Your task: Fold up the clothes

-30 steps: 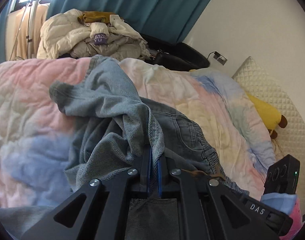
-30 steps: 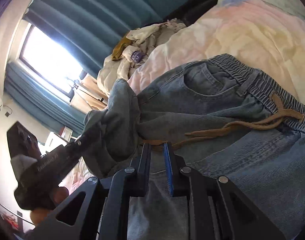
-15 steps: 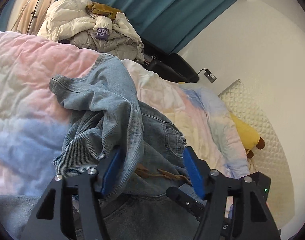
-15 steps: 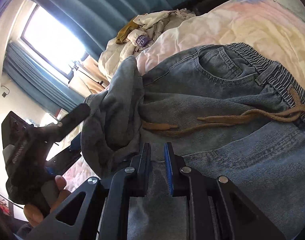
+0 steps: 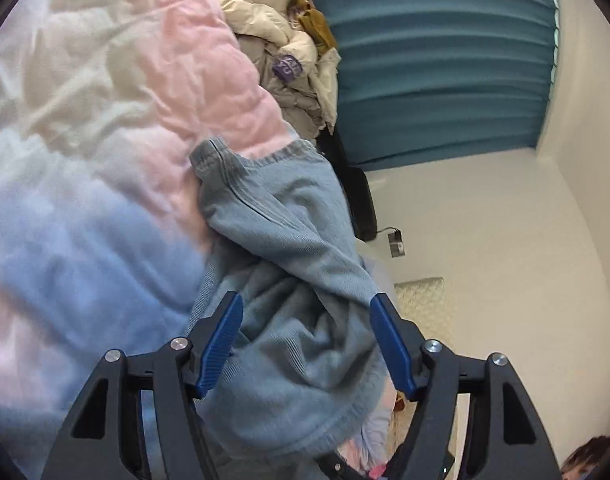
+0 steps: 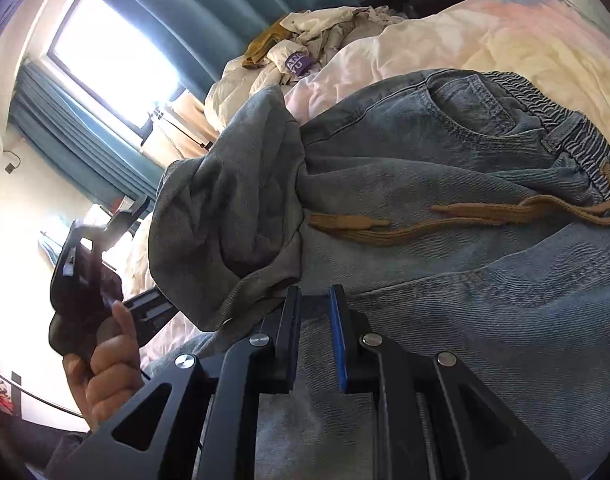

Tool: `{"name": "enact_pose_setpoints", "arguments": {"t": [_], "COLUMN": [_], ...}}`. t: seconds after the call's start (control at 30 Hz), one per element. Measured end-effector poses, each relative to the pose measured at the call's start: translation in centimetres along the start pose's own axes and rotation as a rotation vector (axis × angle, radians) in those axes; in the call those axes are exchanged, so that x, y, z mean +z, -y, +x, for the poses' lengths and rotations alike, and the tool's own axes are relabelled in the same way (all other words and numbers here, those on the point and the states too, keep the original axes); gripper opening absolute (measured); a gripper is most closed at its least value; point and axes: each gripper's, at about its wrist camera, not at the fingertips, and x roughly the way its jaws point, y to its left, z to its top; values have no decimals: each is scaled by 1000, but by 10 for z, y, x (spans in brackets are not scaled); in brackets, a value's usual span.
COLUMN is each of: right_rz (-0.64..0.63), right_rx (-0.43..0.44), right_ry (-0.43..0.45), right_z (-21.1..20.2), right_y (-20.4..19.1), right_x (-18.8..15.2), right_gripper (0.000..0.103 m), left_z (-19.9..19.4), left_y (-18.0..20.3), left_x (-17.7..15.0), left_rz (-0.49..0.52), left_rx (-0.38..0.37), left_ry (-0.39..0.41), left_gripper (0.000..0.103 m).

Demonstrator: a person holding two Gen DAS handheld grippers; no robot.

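Since a second ago we released left tongs [image 5: 307,324], now spread wide over bunched leg. Right tongs [image 6: 315,312] pinch jeans [image 6: 445,152] on bed [image 6: 505,36]. Mid-fold; next we regrasp leg, lay flat.

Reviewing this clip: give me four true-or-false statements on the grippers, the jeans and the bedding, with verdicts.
1. The left gripper has its fingers spread wide apart. True.
2. The right gripper is open and holds nothing. False: it is shut on the light blue denim jeans.
3. The tan drawstring lies on the jeans. True.
4. The pastel tie-dye quilt is plain white. False: pink, blue and cream.
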Motion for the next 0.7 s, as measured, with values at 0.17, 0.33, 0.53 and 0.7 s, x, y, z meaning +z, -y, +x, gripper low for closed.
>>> {"name": "enact_pose_setpoints", "arguments": {"t": [0.17, 0.33, 0.53, 0.7], "right_rz": [12, 26, 57, 55], "right_rx": [6, 5, 35, 43], "right_ry": [-31, -48, -62, -43], "right_z": [10, 21, 28, 29], "right_y": [2, 6, 12, 14], "right_x": [-2, -2, -2, -4], "right_gripper": [15, 15, 15, 15], "left_z": [28, 71, 107, 107], "left_y": [-21, -16, 2, 32], "left_x": [48, 62, 66, 61], "left_rz": [-189, -170, -43, 164], "left_rx": [55, 142, 244, 412], "left_ry": [71, -29, -118, -22], "left_gripper": [68, 68, 59, 3]}}
